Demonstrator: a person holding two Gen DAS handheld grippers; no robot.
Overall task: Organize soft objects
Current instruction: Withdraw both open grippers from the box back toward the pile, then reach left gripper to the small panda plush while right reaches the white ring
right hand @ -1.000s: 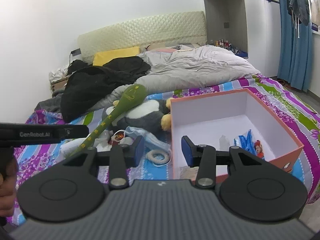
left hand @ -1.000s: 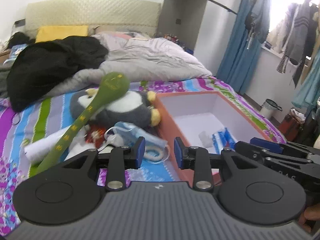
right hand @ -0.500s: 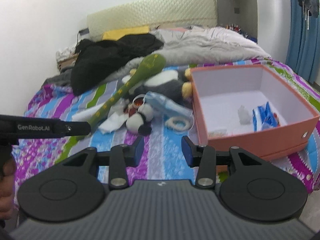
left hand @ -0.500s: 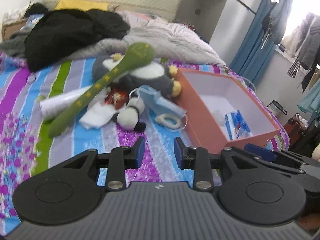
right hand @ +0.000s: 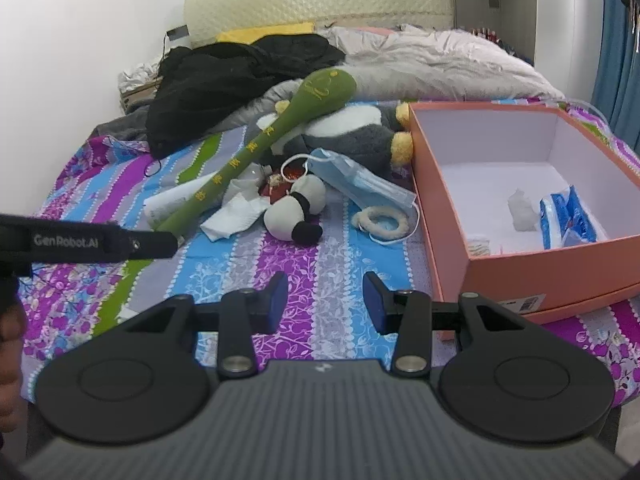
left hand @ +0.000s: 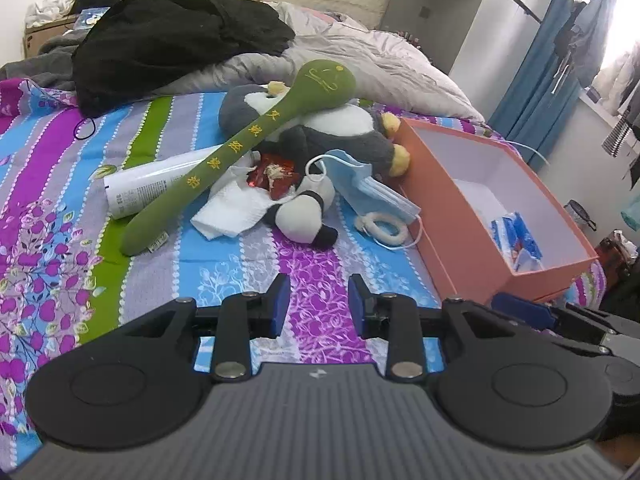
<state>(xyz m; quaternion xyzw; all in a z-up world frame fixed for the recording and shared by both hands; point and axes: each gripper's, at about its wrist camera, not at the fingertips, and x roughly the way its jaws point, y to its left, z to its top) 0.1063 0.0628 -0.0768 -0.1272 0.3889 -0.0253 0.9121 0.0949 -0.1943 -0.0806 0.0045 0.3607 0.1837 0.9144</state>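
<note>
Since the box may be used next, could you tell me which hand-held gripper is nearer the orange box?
Right, as far as the views show. The right hand-held gripper sits beside the orange box's near corner; the left hand-held gripper is further left, over the bedsheet.

Our two wrist views ride side by side, angled down over the bed [left hand: 48, 184], both sharing the toy pile and orange box [right hand: 520, 268].
</note>
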